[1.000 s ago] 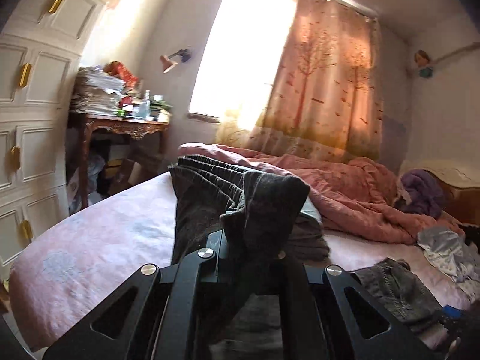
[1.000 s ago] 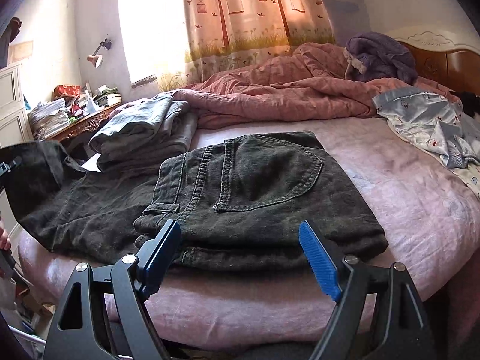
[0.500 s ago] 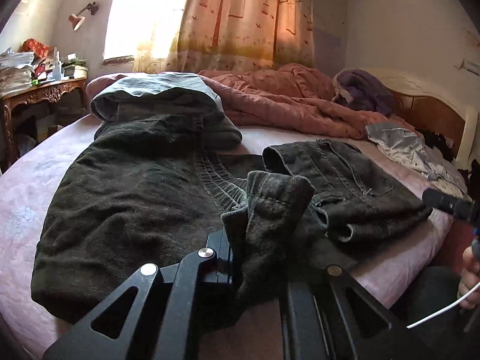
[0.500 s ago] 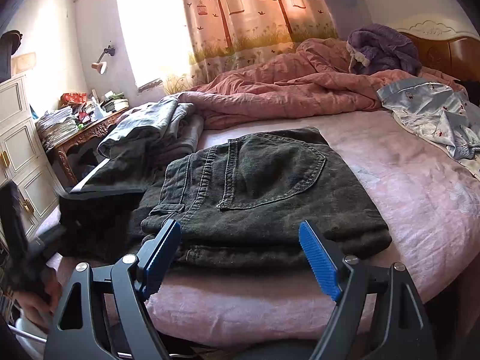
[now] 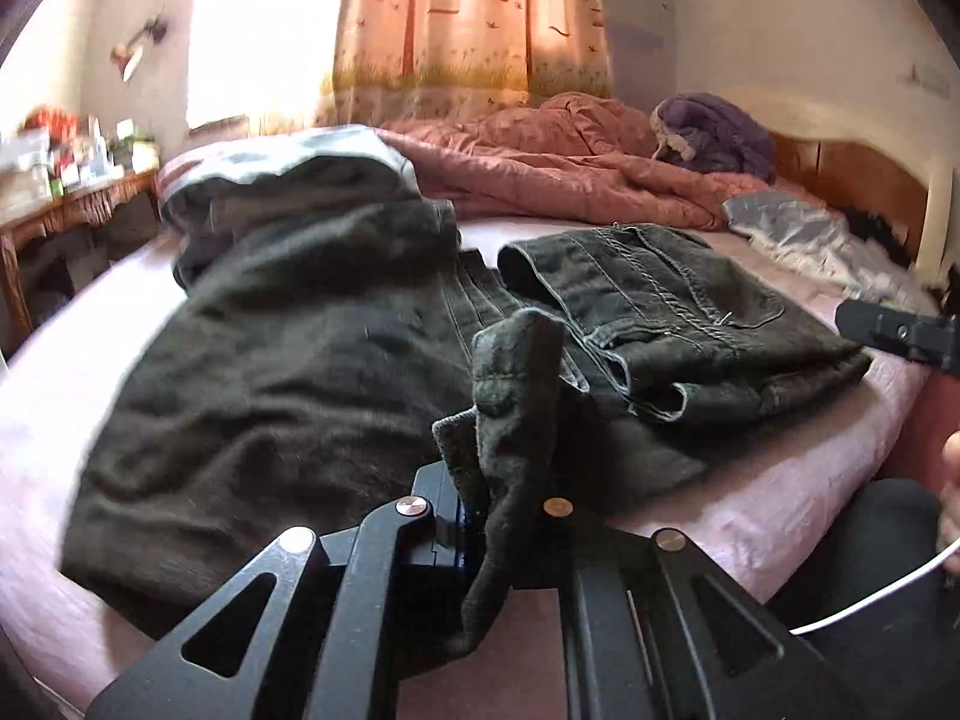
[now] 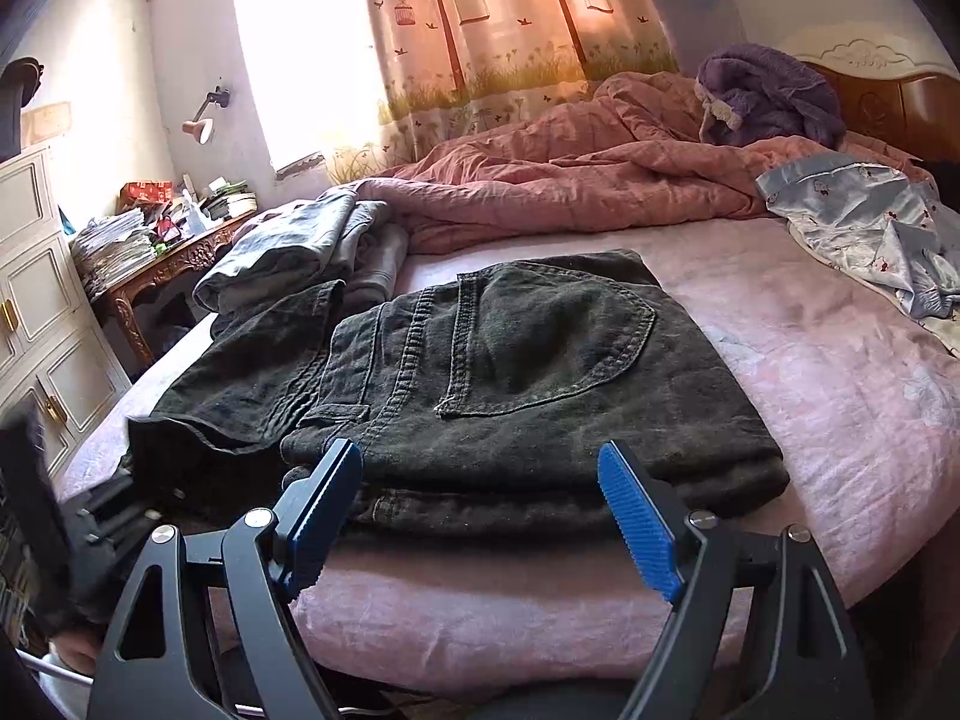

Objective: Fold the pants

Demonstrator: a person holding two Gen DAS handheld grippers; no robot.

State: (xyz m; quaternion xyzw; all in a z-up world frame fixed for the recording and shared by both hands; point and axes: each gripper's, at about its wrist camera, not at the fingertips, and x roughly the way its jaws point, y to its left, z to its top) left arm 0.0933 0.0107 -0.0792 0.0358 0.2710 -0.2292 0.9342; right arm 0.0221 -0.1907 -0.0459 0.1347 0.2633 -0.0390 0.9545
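The dark charcoal denim pants (image 6: 480,396) lie on the pink bed (image 6: 840,396), their hem bunched inside the clamped jaws of the left gripper (image 5: 498,516). Ahead of the right gripper (image 6: 480,516), whose jaws gape empty, sits the folded seat. The cloth looks heavy, limp and grippy; thick seams or hems seem the best hold.

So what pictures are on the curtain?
Brown trees, hanging birdcages and little birds on the orange-pink curtain; clearest in the right wrist view.
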